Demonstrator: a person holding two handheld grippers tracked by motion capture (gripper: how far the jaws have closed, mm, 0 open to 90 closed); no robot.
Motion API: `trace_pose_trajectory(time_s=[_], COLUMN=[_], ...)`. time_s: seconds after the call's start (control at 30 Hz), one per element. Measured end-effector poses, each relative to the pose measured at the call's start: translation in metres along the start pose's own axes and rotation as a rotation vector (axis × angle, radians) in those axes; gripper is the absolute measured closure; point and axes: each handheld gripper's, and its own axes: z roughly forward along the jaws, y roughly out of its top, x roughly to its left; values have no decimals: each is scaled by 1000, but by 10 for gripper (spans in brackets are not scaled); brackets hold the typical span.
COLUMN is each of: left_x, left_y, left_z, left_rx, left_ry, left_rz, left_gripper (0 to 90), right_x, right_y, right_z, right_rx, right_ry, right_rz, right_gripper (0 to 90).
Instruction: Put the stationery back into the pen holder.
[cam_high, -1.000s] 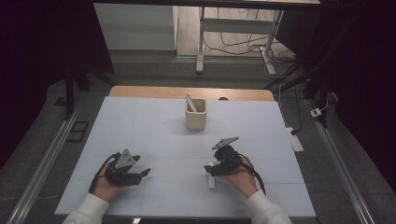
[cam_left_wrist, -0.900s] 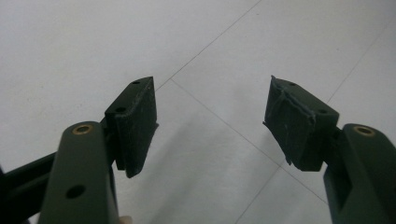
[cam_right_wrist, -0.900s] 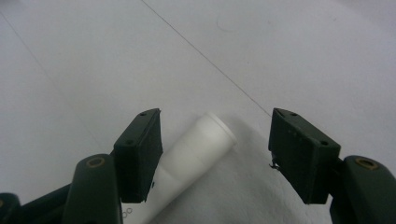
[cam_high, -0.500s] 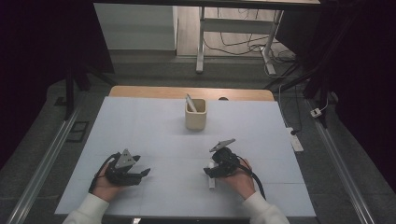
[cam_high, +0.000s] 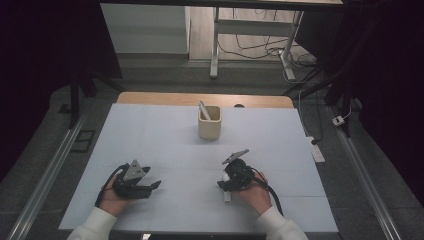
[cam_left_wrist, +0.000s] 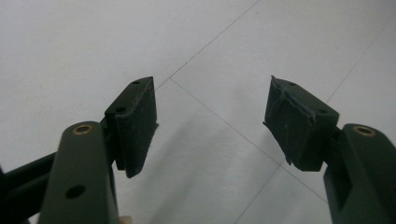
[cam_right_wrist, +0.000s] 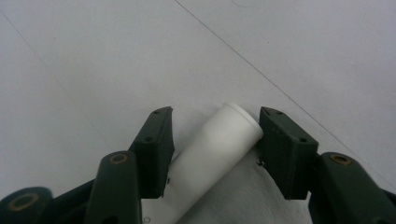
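No writing can be read anywhere. The tube (cam_right_wrist: 219, 154) is a smooth, matte white cylinder with a flat round end, lying on the pale table (cam_high: 165, 135) near its front edge. In the high view its long axis runs roughly front to back, one end poking out toward the person. The right gripper (cam_right_wrist: 215, 140) straddles it; its jaws have just been closing, one pad touching the tube's end, the other with a slight gap. The left gripper (cam_left_wrist: 210, 121) rests released, nothing between its jaws. A beige cup (cam_high: 209, 125) holding a white stick stands well behind.
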Motion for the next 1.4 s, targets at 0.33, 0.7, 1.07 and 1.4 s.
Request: trace_pose_trajectory(time_s=[0.33, 0.7, 1.07, 1.4], left_x=[0, 1, 1, 1], left_y=[0, 0, 0, 0], left_z=[0, 0, 0, 0], left_rx=[1, 0, -1, -1], left_ry=[1, 1, 1, 1], left_rz=[1, -1, -2, -2], left_gripper=[342, 342, 342, 342], right_x=[0, -1, -4, -7], right_y=[2, 2, 1, 3], right_z=[0, -1, -8, -23], right_rx=[8, 6, -45, -136], right_ry=[-21, -20, -26, -2], right_rz=[-7, -37, -61, -44], right_gripper=[554, 628, 661, 669])
